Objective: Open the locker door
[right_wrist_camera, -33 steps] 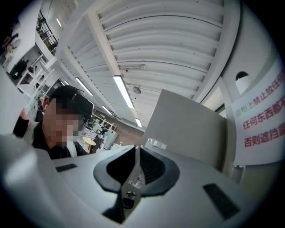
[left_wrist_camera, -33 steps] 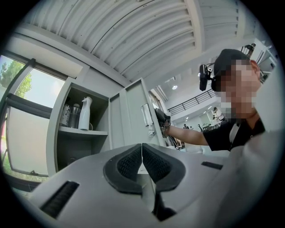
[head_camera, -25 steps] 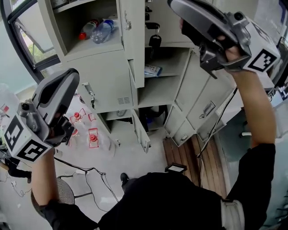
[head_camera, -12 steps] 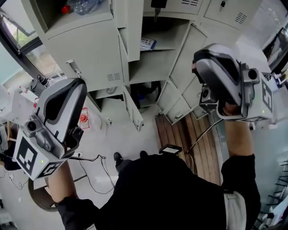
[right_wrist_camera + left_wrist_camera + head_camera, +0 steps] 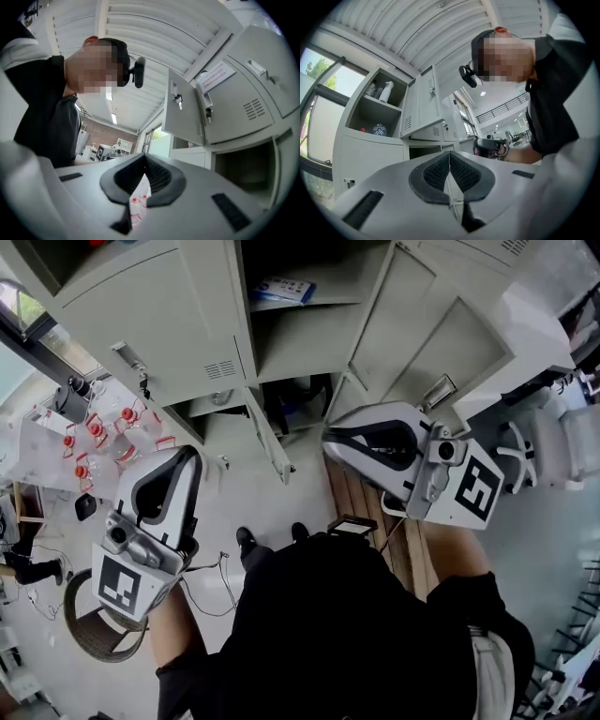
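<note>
While the person stands facing the bank of grey lockers point(image 5: 178, 324), both grippers are low and clear of it. Over at the lower left of the head view, the left gripper point(image 5: 187, 457) points up the frame towards a closed door point(image 5: 169, 320) with a small vent. It doesn't reach that door. Seen from its own camera, its fingers point(image 5: 436, 173) are pressed together with nothing between them.

At the right of centre, the right gripper point(image 5: 333, 442) lies across the frame with its tip aimed left. Its fingers point(image 5: 161, 180) are closed as well and hold nothing. Through the slit beneath them a few red-capped bottles point(image 5: 136, 206) show on the floor.

Up in the upper right of the head view, the locker door point(image 5: 427, 329) is swung wide open with its inner face showing. Its latch point(image 5: 439, 390) is at the lower edge. The door sits above and to the right of the right fingers and is apart from them. The left fingers are well away, across the frame.

Beside the door, the open compartment has a shelf point(image 5: 300, 338) with a blue-and-white packet point(image 5: 286, 289) above it. In the right gripper view, a key point(image 5: 178, 99) hangs from the lock of a grey door at the upper right, well apart from the fingers. Wooden boards point(image 5: 361, 502) lie on the floor point(image 5: 244, 493) under the right gripper.
</note>
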Available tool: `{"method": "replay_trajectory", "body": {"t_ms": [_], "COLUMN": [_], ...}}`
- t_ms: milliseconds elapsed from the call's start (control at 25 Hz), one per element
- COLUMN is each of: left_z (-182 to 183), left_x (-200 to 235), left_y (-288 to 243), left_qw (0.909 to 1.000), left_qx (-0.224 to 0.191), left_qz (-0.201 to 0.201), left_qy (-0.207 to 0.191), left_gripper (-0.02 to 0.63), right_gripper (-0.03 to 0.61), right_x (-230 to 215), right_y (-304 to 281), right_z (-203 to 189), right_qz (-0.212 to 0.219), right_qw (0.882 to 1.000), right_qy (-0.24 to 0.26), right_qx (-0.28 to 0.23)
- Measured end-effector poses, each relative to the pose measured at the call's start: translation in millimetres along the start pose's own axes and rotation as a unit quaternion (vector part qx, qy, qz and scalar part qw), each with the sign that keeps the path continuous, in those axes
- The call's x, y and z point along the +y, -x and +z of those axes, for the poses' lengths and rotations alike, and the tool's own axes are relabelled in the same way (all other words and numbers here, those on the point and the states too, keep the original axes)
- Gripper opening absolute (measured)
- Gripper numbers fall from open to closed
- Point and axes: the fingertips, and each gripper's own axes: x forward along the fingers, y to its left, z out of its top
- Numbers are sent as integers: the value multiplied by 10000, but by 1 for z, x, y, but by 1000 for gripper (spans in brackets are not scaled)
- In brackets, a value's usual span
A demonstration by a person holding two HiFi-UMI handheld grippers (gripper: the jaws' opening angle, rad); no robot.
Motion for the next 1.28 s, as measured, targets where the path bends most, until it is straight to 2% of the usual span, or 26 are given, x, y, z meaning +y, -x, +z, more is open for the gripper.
{"method": "replay_trajectory", "body": {"t_ms": [120,320,480,600,800,1080,1280], "left_z": [-36,-81,-109,-125,-136,-126,-124], "left_x": [-14,-31,-43,-52,-69,-98,-110], "left_y": [6,9,9,16,33,59,109], "left_qw": [9998,9968,9926,9905,9885,9861,9814], "left_qx": [133,224,355,441,442,398,433], "left_qz": [71,89,113,187,92,-491,-504], "left_qy": [125,759,1159,1288,1442,1536,1798], "left_gripper": [17,17,17,17,17,17,17], "right_gripper": [12,12,12,12,12,12,12], "right_x": [8,21,28,37,61,98,136], "right_y": [10,23,30,36,36,29,12], "right_z": [-35,-89,-128,-147,-163,-156,-153], "right_qz": [-29,-34,-143,-227,-469,-880,-1196], "right_qw": [9994,9955,9932,9922,9910,9874,9815], "right_qy": [-305,-870,-1022,-1116,-1114,-1150,-1294], "right_qx": [140,363,543,514,582,632,755]}}
